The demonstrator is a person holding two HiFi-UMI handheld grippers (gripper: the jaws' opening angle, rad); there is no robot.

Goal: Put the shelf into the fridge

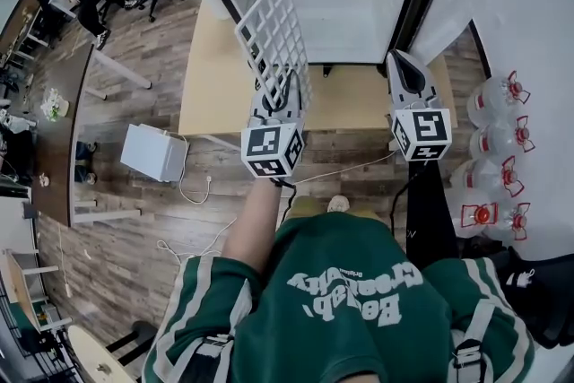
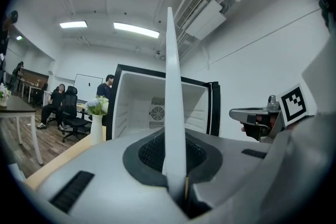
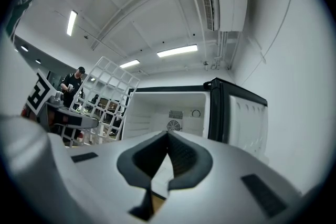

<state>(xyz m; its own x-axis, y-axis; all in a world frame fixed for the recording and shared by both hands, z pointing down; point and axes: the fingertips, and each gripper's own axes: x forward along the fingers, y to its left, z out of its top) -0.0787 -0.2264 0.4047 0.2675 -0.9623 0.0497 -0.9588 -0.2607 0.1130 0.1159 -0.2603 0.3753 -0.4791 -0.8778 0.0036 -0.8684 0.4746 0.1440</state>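
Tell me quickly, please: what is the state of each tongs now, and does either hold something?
Left tongs: closed on the white shelf.
Right tongs: closed, holding nothing.

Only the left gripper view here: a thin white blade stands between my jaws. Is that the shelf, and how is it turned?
Observer: Yes. The head view shows the shelf as a white grid standing on edge in the left gripper, leaning left before the open fridge.
Operator: Is the right gripper on it?
Observer: No. The right gripper is beside it, jaws together on nothing.
Operator: The door?
Observer: The fridge door is swung wide to the right.
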